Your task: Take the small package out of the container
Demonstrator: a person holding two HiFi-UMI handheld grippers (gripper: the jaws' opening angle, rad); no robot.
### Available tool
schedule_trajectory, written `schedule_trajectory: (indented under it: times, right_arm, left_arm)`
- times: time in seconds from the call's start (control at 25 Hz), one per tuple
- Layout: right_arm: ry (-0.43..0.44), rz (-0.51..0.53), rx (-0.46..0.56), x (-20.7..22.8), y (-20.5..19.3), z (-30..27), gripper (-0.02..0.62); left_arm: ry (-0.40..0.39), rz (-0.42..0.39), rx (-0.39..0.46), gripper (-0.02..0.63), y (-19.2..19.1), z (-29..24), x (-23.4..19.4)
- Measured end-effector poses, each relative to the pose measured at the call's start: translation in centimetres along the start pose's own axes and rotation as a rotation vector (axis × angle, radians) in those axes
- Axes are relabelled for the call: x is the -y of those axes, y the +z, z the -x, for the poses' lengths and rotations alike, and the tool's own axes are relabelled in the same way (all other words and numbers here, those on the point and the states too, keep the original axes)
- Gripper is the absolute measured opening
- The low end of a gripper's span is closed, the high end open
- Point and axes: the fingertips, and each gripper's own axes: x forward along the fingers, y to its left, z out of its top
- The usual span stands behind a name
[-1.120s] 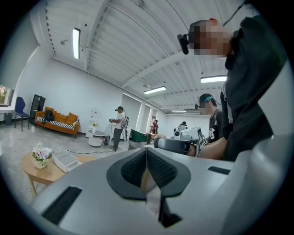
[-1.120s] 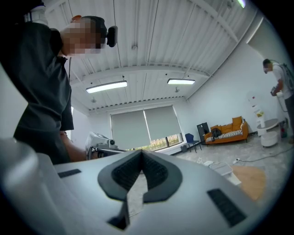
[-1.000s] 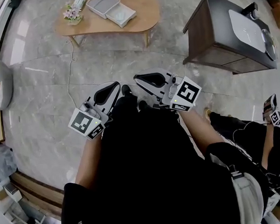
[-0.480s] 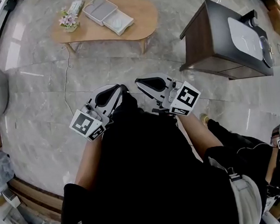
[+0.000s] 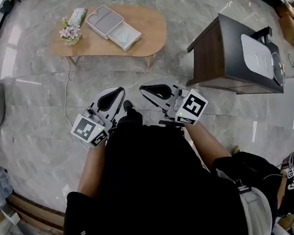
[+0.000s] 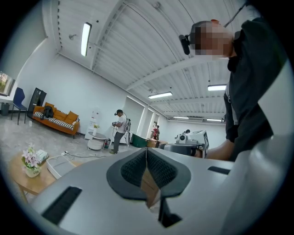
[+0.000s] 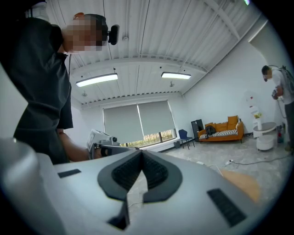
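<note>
The left gripper (image 5: 119, 91) and right gripper (image 5: 145, 87) were both pressed together on nothing, held level side by side at the person's waist. Beyond them stretched the grey marble floor (image 5: 43, 114), with a dark cabinet (image 5: 218, 56) to the right and an oval wooden table (image 5: 149, 29) farther off. On the table sat the white container (image 5: 105, 21), touching a white box (image 5: 124, 36), its contents too small to tell. Beside it were flowers (image 5: 70, 33) and a pale packet (image 5: 77, 15).

The container (image 5: 105, 22), a shallow grey rectangular box, lies flat on the oval wooden worktop (image 5: 151, 28); its contents are too small to tell
</note>
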Motion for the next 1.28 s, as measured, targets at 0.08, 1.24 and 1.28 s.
schedule_trajectory:
  times: [0.08,1.24,1.28]
  right_arm:
    - [-0.006,0.006,-0.003,1.4,0.6,-1.1,0.011]
    - [0.042,0.006,-0.118,27.1,1.5,-6.4,0.011]
    - [0.064,0.011,-0.123,28.6,1.7,-6.6,0.011]
  left_arm:
    - [-0.015,0.003,0.000,0.018,0.6,-0.9,-1.5]
    - [0.033,0.088,0.003,0.018,3.0,-19.2,-19.6]
    - [0.053,0.098,0.009,0.018,3.1,-20.2,-20.2]
